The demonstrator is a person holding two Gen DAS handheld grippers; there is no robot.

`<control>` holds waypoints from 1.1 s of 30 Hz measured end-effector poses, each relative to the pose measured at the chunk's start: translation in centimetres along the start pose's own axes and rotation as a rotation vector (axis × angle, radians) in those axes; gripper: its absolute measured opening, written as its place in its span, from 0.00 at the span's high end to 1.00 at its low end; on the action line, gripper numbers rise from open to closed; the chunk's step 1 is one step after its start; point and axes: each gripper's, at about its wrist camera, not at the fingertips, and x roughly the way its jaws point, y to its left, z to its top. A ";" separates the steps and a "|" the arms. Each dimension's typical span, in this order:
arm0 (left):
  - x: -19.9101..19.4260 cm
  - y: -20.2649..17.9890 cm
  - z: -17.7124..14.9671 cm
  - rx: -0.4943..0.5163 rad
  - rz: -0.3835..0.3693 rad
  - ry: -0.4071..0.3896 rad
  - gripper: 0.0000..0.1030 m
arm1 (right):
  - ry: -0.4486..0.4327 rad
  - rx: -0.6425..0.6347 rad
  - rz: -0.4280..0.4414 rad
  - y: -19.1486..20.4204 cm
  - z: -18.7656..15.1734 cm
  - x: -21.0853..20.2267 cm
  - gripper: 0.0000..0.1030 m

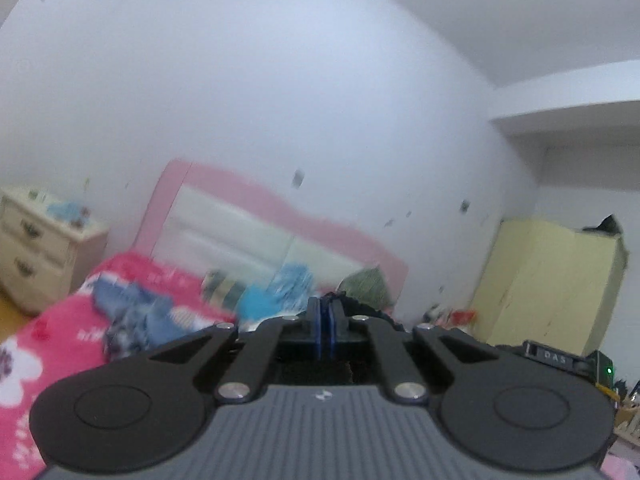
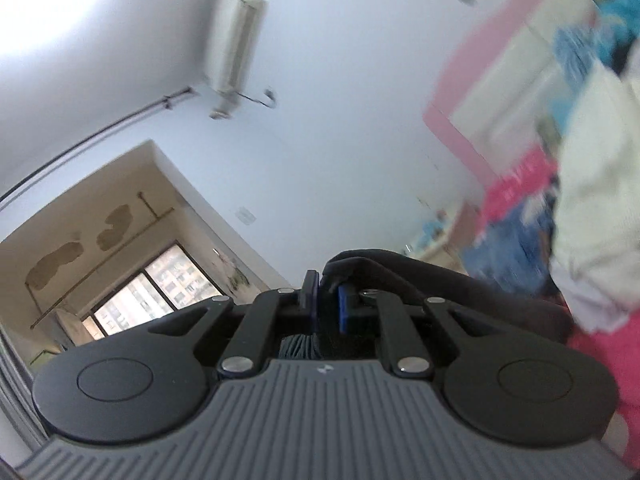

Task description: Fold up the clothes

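Note:
My left gripper (image 1: 325, 312) is shut, its blue pads pressed together on a strip of black garment (image 1: 372, 312) that trails off to the right behind the fingers. My right gripper (image 2: 328, 294) is shut on the same black garment (image 2: 420, 280), whose dark fabric loops up between the pads and drapes away to the right. Both grippers are raised above the bed and point toward the wall. A heap of blue clothes (image 1: 136, 316) lies on the pink floral bedspread (image 1: 48, 352). A white garment (image 2: 600, 184) lies at the right edge of the right wrist view.
A pink and white headboard (image 1: 256, 216) stands against the wall. A cream nightstand (image 1: 36, 248) is at the left, a yellow cabinet (image 1: 548, 280) at the right. More turquoise and green clothes (image 1: 292, 284) lie by the headboard. A window (image 2: 160, 292) and air conditioner (image 2: 234, 40) show in the right wrist view.

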 end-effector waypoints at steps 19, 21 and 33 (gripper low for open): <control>-10.7 -8.7 4.9 0.119 -0.127 -0.214 0.96 | -0.130 -0.095 0.117 12.9 0.5 -6.2 0.93; -10.9 -9.0 4.7 0.119 -0.131 -0.210 0.96 | -0.135 -0.094 0.109 13.1 0.2 -6.7 0.93; -5.4 -7.2 0.1 0.091 -0.044 -0.039 0.96 | -0.116 -0.036 -0.052 9.0 -1.8 -7.6 0.92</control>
